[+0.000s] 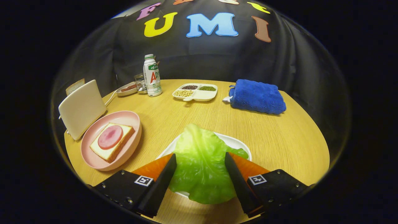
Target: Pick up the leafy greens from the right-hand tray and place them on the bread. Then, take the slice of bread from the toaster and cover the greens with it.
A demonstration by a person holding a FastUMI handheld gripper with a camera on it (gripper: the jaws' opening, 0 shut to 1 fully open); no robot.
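A green lettuce leaf stands between my fingers over the white tray, its tip curling past the tray's far rim. My gripper is shut on the leaf, which fills the gap between both fingers. To the left, beyond the fingers, a pink plate holds a slice of bread topped with a round ham slice. Behind the plate stands a cream toaster with a bread slice sticking out of its top.
At the back of the round wooden table are a white bottle, a small jar, a small plate and a sectioned dish of beans. A folded blue towel lies at the back right.
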